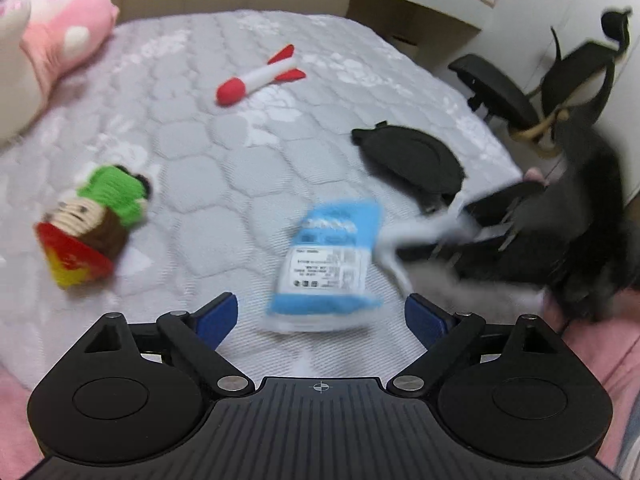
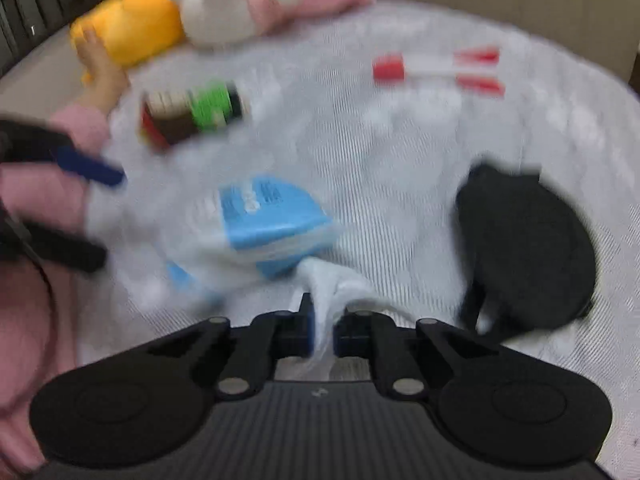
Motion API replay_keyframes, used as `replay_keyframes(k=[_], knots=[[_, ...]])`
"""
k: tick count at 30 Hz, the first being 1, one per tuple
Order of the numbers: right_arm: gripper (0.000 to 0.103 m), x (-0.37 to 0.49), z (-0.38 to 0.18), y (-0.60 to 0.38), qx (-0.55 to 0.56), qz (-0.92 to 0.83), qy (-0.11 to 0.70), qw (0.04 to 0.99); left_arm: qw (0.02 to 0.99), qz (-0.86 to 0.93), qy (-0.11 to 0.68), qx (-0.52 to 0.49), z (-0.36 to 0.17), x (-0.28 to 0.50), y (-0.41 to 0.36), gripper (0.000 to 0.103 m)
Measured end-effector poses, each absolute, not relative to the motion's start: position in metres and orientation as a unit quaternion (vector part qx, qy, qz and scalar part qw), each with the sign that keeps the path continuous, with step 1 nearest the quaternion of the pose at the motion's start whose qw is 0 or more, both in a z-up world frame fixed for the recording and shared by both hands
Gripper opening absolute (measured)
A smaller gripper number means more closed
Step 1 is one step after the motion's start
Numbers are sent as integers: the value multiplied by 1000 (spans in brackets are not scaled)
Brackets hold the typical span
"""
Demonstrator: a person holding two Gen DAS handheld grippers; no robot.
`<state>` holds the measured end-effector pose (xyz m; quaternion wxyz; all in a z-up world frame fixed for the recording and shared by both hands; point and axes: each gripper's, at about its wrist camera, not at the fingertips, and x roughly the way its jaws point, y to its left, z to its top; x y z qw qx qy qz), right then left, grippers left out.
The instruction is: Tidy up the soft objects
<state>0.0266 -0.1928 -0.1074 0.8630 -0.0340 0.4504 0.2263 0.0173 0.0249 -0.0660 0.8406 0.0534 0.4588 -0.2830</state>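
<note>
The right tool [image 2: 323, 334] is clamped on a bunch of clear plastic, the neck of a bag [image 2: 324, 292] that trails forward over the bed [image 1: 240, 152]. Inside the bag sits a blue packet [image 1: 326, 258], lying on the quilt just ahead of the left tool [image 1: 320, 316], whose blue fingers [image 1: 218, 318] stand wide apart with nothing between them. From the left wrist view the right tool [image 1: 408, 240] shows as a dark blur at the right, with the white plastic stretched from it toward the packet.

Elsewhere on the bed: a knitted doll [image 1: 94, 220] in green, brown and red lies on its side to the left, well apart from the packet. A red and white rocket toy [image 1: 260, 76] rests farther up the quilt. A black flat pouch [image 1: 416, 160] lies to the right, near the right tool. At the head of the bed a pink plush [image 1: 64, 28] leans beside a yellow plush [image 2: 128, 24]. A pink sleeve [image 2: 44, 200] shows at the left of the right wrist view. Both views are blurred by motion.
</note>
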Motion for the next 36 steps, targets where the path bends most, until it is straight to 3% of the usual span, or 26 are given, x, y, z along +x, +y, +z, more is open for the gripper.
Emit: replay_keyframes(k=[3, 6, 10, 23, 25, 29, 32, 36], knots=[[9, 33, -74, -206, 90, 257, 422, 865, 841, -279, 454, 96, -69, 18, 17, 95], [9, 54, -76, -195, 169, 302, 422, 838, 832, -296, 457, 104, -78, 30, -3, 95], [8, 76, -114, -170, 125, 282, 481, 821, 822, -301, 470, 113, -88, 49, -24, 95], [9, 44, -112, -272, 189, 163, 465, 849, 755, -297, 583, -21, -135, 144, -50, 95], [9, 42, -100, -283, 187, 144, 444, 864, 771, -303, 559, -16, -128, 146, -58, 65], [9, 49, -68, -297, 188, 123, 391, 892, 855, -308, 416, 34, -88, 124, -77, 64], [9, 60, -45, -298, 223, 156, 355, 895, 898, -303, 286, 140, -77, 83, -98, 64], [9, 80, -42, -282, 265, 223, 353, 869, 900, -314, 236, 192, -90, 49, -108, 64]])
